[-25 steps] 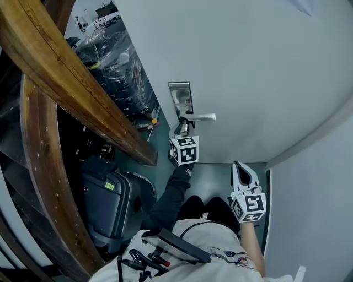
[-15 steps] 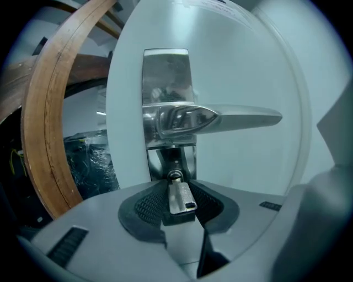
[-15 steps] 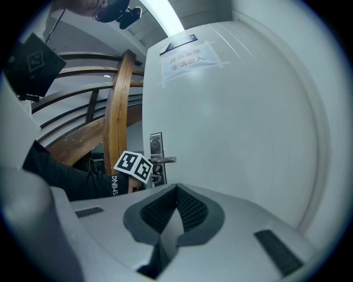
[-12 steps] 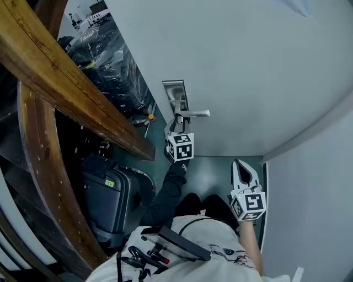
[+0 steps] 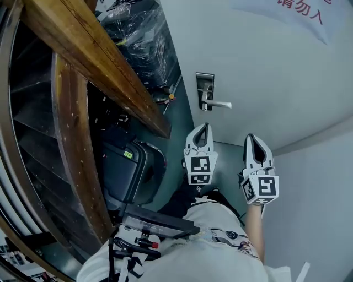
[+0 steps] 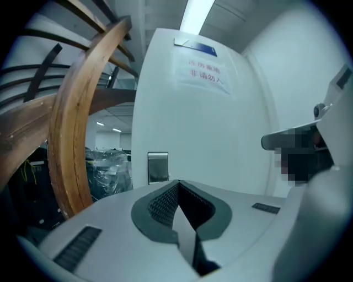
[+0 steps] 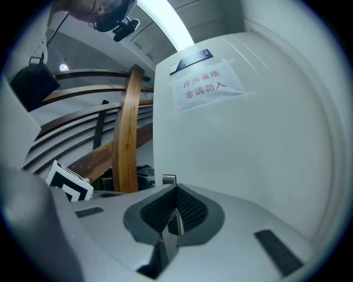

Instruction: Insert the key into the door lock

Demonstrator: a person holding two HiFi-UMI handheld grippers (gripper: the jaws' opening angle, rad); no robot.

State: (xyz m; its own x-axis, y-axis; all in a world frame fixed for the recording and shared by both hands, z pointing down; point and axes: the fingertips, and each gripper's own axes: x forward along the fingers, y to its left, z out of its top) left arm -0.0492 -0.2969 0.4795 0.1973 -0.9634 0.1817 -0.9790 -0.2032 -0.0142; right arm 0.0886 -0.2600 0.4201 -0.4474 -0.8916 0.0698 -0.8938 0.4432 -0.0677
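The white door (image 5: 265, 66) carries a steel lock plate (image 5: 205, 88) with a lever handle (image 5: 218, 104). I see no key, either in the jaws or at the lock. My left gripper (image 5: 203, 125) hangs in the air, short of the handle and apart from it. Its jaws are shut with nothing between them (image 6: 177, 182). My right gripper (image 5: 250, 136) is beside it at the same height, also shut and empty (image 7: 176, 188). Both point level at the door. The lock plate (image 6: 158, 167) shows small above the left jaws, and its edge (image 7: 169, 179) above the right ones.
A curved wooden stair rail (image 5: 94, 60) runs along the left. Below it stands a black suitcase (image 5: 124, 171), and plastic-wrapped goods (image 5: 146, 38) lie behind. A paper sign (image 5: 300, 14) hangs high on the door. A grey side wall (image 5: 314, 187) closes the right.
The left gripper has pulled back from the door handle, risen and shut its jaws. The right gripper has risen to its level. The head view has tilted up, so the sign now shows.
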